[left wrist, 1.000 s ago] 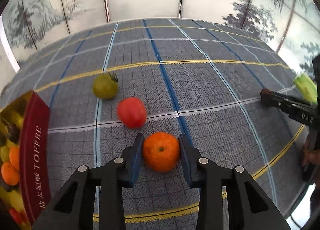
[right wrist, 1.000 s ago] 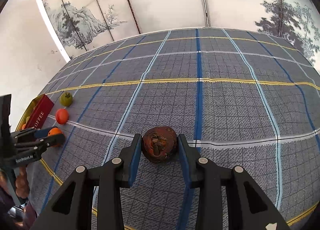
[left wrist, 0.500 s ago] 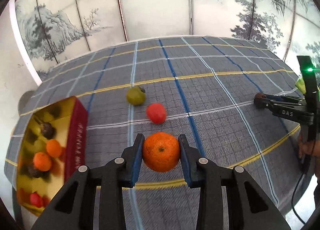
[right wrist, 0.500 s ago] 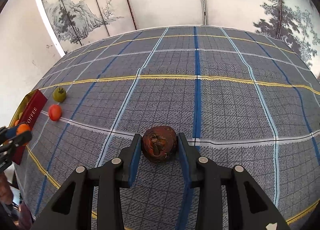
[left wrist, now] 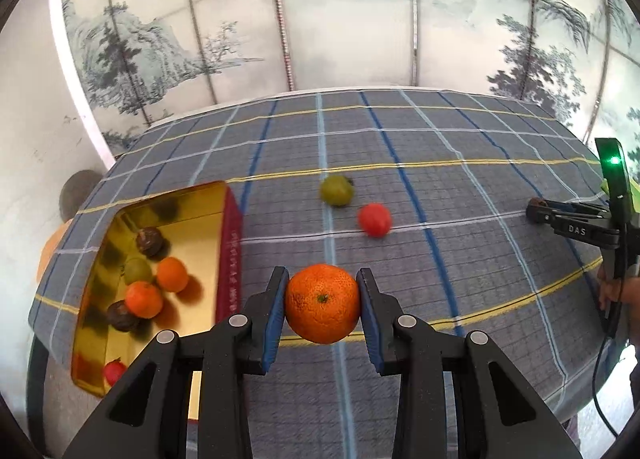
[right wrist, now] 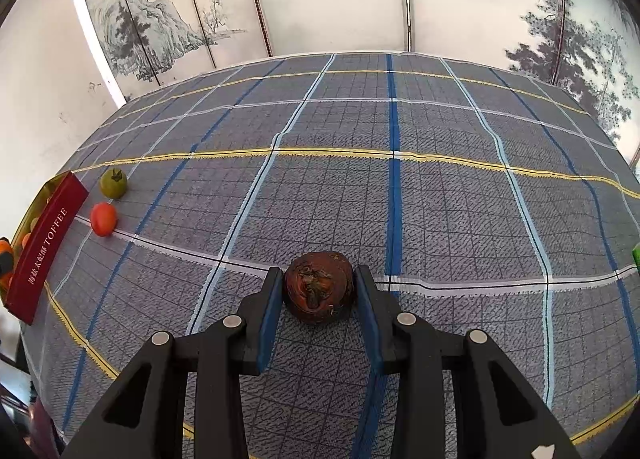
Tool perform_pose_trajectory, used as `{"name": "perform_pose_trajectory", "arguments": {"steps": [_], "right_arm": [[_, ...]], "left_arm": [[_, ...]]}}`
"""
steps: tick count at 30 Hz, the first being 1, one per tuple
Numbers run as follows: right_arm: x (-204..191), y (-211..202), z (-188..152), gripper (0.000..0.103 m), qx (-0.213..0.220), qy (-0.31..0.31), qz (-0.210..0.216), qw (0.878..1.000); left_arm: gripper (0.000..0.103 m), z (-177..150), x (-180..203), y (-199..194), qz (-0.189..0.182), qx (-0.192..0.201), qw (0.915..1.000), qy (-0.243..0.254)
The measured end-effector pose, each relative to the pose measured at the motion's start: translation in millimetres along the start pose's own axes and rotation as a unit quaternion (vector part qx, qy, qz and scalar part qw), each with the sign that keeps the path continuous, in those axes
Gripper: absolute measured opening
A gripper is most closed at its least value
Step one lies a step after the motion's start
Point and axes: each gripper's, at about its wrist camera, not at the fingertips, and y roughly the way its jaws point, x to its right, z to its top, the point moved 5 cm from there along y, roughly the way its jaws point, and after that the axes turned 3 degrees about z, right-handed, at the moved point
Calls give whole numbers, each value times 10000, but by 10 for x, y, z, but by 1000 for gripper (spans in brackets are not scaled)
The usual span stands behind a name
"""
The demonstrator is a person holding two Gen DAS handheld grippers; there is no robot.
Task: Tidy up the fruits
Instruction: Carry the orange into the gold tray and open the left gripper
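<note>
Low in the centre of the left wrist view: left gripper (left wrist: pixel 322 305) clamped on a round orange mandarin (left wrist: pixel 322 303), raised above the grey plaid tablecloth (left wrist: pixel 460 163). Further up: a green tomato (left wrist: pixel 337 190) near a red tomato (left wrist: pixel 374 219), both loose on the cloth. At lower left: a gold-lined red toffee tin (left wrist: pixel 230 259) holding several fruits. Low in the centre of the right wrist view: right gripper (right wrist: pixel 318 291) closed around a dark brown wrinkled fruit (right wrist: pixel 319 287) resting on the cloth.

Both grippers' fingers (left wrist: pixel 276 311) clamped, angled downward
</note>
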Motion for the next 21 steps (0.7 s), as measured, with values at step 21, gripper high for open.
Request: {"name": "perform_pose_trajectory", "arguments": {"steps": [21], "right_arm": [[-5,6,-2,34,-4,-26,-37,10000]], "left_arm": [[36,-228,-1040,127,1032,-98,9932,-523]]}}
